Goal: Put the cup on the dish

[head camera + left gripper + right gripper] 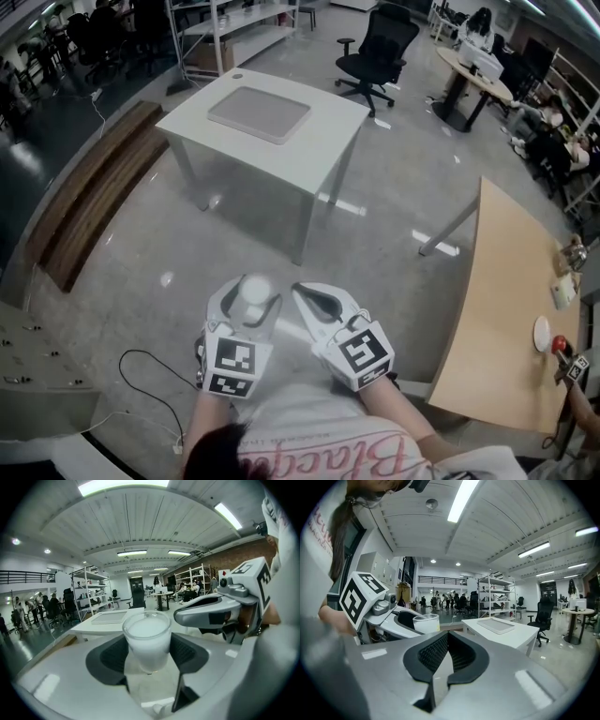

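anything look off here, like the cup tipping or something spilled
Nothing stands out. The cup sits upright between the pads of the left gripper, with no spill in view. The right gripper is shut and empty. Ahead, the tray lies flat on the white table.

Cup (146, 639): frosted, translucent, smooth wall. 
left gripper (147, 651) shell: smooth grey plastic, slight sheen; jaws lined with matt black ribbed pads (112, 656). 
Floor (253, 234): polished, glossy. 
Counter (506, 309), right of frame: pale matt wood.
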Tool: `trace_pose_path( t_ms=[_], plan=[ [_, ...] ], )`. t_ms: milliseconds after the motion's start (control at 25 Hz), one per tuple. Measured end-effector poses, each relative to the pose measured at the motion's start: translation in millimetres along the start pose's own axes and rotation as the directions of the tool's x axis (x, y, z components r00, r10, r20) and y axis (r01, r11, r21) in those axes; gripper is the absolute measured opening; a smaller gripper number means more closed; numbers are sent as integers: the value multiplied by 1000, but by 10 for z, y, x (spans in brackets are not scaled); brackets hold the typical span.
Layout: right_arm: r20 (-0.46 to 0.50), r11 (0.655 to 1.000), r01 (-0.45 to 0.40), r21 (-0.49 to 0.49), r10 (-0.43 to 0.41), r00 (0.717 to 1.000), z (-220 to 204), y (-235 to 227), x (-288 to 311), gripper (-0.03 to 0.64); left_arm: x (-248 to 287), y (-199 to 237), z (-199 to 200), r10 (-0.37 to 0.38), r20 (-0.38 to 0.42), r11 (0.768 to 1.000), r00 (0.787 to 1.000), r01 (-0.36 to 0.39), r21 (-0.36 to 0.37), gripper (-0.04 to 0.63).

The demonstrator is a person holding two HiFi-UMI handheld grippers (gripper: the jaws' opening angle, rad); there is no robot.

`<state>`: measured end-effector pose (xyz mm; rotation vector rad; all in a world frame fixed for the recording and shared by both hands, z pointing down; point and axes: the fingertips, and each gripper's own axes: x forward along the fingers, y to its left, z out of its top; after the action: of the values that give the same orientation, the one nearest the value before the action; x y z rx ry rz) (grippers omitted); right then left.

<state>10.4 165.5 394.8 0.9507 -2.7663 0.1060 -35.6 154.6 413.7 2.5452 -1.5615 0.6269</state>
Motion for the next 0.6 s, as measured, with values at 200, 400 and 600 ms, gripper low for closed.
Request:
trace_pose_path(
  t_ms=[200,400,600],
  plan=[
    [-12,1000,3,28,-2,1000,-65,-180,124,0,203,60,36,-7,-10,1000,1000,7,6,268],
    [4,999,8,34,-8,1000,28,-392,340,0,429,239,117,-13,-18,1000,1000,13,6,268],
    [-8,998,8,59,-8,1000,49,-704,568,0,763,396,183,-21,-28,1000,999,21,0,268]
  ],
)
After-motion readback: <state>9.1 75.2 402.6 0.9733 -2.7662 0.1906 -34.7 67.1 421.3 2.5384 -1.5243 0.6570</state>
